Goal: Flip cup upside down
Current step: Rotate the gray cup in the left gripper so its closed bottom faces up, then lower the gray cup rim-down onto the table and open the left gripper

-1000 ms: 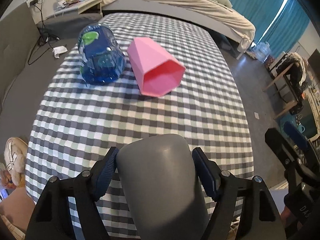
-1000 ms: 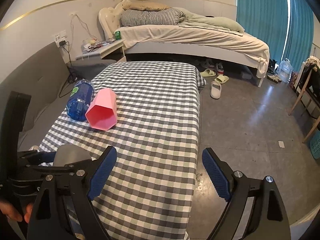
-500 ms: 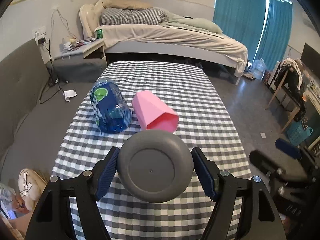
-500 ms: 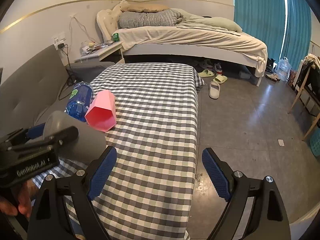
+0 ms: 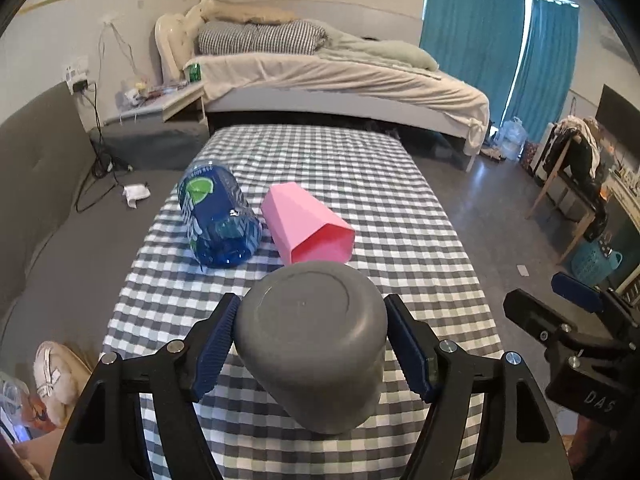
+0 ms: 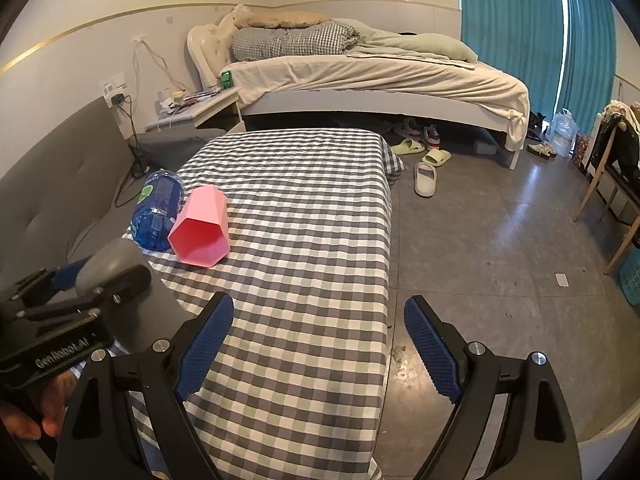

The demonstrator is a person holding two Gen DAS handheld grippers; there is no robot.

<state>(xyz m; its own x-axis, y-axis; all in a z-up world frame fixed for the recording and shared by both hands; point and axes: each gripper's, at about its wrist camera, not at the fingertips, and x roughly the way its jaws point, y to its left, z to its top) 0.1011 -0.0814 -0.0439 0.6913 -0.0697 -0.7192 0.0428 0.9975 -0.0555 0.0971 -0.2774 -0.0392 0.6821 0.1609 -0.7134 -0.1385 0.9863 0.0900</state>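
Two views. Left wrist: left tongs (image 5: pixel 310 344) pinching the grey cup (image 5: pixel 310 344) between both blue pads (image 5: pixel 214 346), one on each side wall. Cup's flat base faces the camera and tilts up; its mouth end points down and toward the tongs body, so it reads as near inverted, slightly tilted. Cup sits above the near part of the checkered desk (image 5: pixel 420 216); can't tell if its lower edge touches the cloth. Beyond it, a pink faceted cup (image 5: pixel 308 226) lies on its side, open end toward the camera, just beside a blue water bottle (image 5: pixel 216 220), also on its side. Both are apart from the grey cup. Right tongs (image 5: pixel 576 320) show at the right edge, off the desk's right side, well apart from the cup. Bed (image 5: pixel 340 76) and teal curtains (image 5: pixel 480 52) behind.

Right wrist: right tongs (image 6: pixel 318 344) spread wide, nothing between the pads, over the desk's (image 6: pixel 300 184) near right edge with the floor (image 6: pixel 500 248) beyond. Left tongs (image 6: pixel 76 292) at the left, clamped on the grey cup (image 6: pixel 114 258), which is to the left of the right tongs and not touching them. Pink faceted cup (image 6: pixel 202 226) and blue water bottle (image 6: pixel 158 210) lie side by side further back on the left half of the desk. Slippers (image 6: pixel 426 168) on the floor near the bed (image 6: pixel 380 76).
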